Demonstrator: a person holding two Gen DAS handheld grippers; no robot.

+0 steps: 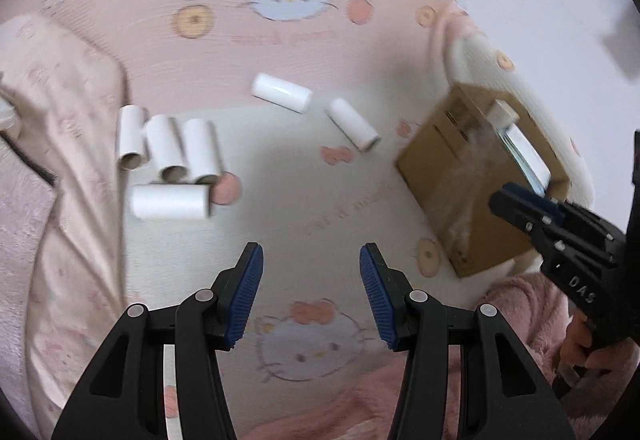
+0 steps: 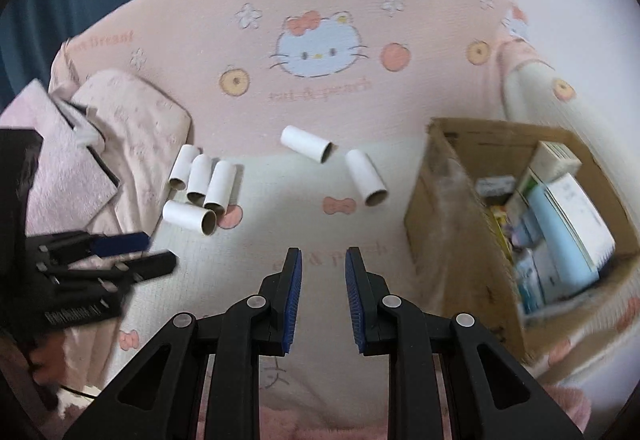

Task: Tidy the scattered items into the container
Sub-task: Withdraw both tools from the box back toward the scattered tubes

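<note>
Several white cardboard tubes lie on a Hello Kitty bedsheet. A cluster of them (image 1: 168, 163) lies at the left, also in the right wrist view (image 2: 200, 191). Two single tubes (image 1: 282, 92) (image 1: 352, 123) lie in the middle, also in the right wrist view (image 2: 306, 143) (image 2: 366, 177). A brown cardboard box (image 1: 460, 175) (image 2: 444, 224) stands at the right with boxes and packets inside. My left gripper (image 1: 311, 260) is open and empty, above the sheet in front of the tubes. My right gripper (image 2: 322, 258) is open and empty, left of the box.
A pink pillow (image 1: 60, 119) (image 2: 132, 111) and a folded pink cloth (image 2: 60, 179) lie at the left. A fluffy pink blanket (image 1: 520, 304) lies near the front right. A white wall is behind the box.
</note>
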